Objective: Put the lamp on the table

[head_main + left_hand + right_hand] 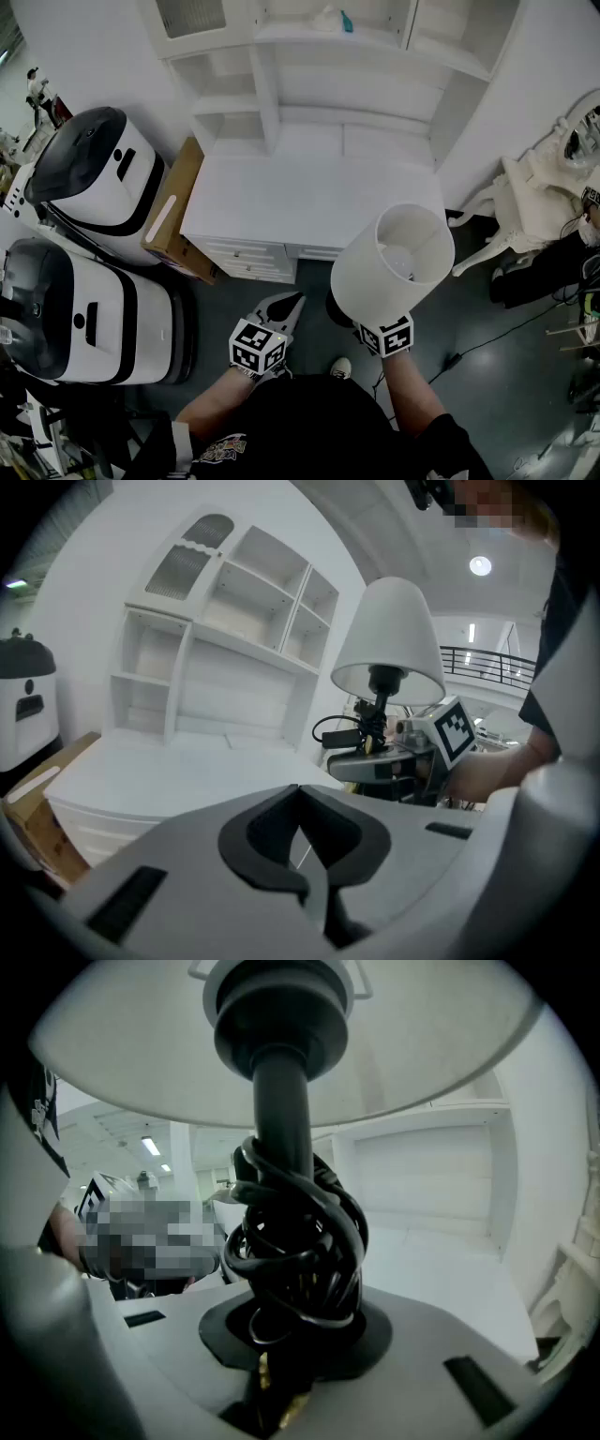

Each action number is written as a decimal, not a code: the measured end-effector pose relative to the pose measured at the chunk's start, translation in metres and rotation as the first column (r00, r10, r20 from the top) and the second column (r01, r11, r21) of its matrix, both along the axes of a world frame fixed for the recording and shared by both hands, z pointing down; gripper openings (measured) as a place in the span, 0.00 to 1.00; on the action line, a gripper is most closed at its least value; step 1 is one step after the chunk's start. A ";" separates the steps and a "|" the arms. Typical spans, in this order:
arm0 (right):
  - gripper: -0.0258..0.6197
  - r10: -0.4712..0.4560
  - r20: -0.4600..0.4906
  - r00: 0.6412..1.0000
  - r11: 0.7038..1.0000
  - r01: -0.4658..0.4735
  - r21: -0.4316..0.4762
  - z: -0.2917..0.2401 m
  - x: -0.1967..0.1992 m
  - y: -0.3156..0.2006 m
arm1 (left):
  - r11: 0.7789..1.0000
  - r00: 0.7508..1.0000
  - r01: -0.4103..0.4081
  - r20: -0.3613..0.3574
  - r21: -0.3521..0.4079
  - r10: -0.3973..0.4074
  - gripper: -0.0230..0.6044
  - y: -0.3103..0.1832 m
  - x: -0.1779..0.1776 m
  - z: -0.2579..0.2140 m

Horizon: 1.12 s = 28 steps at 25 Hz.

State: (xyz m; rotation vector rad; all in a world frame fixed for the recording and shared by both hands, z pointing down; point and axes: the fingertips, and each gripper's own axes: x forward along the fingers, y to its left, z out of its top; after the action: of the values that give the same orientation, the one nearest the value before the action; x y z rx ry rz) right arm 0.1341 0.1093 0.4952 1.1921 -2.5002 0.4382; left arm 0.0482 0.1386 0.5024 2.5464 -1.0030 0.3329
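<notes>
The lamp (394, 258) has a white shade, a black stem (281, 1101) and a black cable coiled round the stem (300, 1241). My right gripper (354, 321) is shut on the stem below the shade and holds the lamp upright, in the air, just off the front right corner of the white table (309, 202). From the left gripper view the lamp (389, 635) and the right gripper (375, 766) hang to the right of the table top (169, 771). My left gripper (286, 305) is shut and empty, in front of the table's drawers.
A white hutch with open shelves (319, 84) stands at the back of the table. Two white-and-black machines (94, 169) (75, 309) and a cardboard box (173, 211) crowd the left side. A white ornate chair (525, 197) and floor cables lie to the right.
</notes>
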 end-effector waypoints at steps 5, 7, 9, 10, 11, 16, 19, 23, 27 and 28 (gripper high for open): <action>0.18 0.000 0.004 1.000 1.000 0.000 0.000 0.006 0.001 -0.003 | 1.000 1.000 0.000 0.000 -0.001 0.000 0.05 -0.003 0.001 0.001; 0.18 0.000 0.003 1.000 1.000 0.000 0.000 0.006 0.001 -0.003 | 1.000 1.000 0.002 -0.002 -0.003 -0.002 0.05 -0.003 0.000 0.001; 0.18 0.001 0.004 1.000 1.000 -0.001 -0.002 0.007 0.001 -0.003 | 1.000 1.000 0.002 -0.003 -0.004 -0.002 0.05 -0.003 -0.001 0.002; 0.18 0.003 0.006 1.000 1.000 -0.003 -0.002 0.007 0.001 -0.003 | 1.000 1.000 0.002 -0.004 -0.005 -0.002 0.05 -0.002 -0.001 0.002; 0.18 0.004 0.008 1.000 1.000 -0.004 -0.002 0.007 0.001 -0.002 | 1.000 1.000 0.002 -0.004 -0.006 -0.002 0.05 -0.001 -0.001 0.002; 0.18 0.003 0.024 1.000 1.000 -0.004 0.002 0.003 -0.002 -0.003 | 1.000 1.000 0.004 -0.005 -0.008 -0.004 0.05 -0.001 -0.003 0.002; 0.18 0.005 0.019 1.000 1.000 -0.005 0.005 0.004 -0.004 -0.003 | 1.000 1.000 0.005 -0.004 -0.005 -0.005 0.05 0.000 -0.007 0.002; 0.18 0.003 0.014 1.000 1.000 -0.003 -0.002 0.005 -0.009 -0.002 | 1.000 1.000 0.007 -0.001 -0.005 -0.007 0.05 0.000 -0.013 0.003; 0.18 0.005 0.012 1.000 1.000 -0.005 -0.010 0.007 -0.016 -0.003 | 1.000 1.000 0.006 -0.001 -0.005 -0.006 0.05 -0.001 -0.022 0.003; 0.18 0.006 0.012 1.000 1.000 -0.006 -0.012 0.008 -0.018 -0.004 | 1.000 1.000 0.004 0.000 -0.006 -0.004 0.05 -0.001 -0.024 0.004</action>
State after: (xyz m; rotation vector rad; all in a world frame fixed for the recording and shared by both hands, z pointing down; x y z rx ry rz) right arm 0.1160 0.1057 0.5035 1.1967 -2.5016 0.4626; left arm 0.0241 0.1373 0.5062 2.5388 -1.0058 0.3336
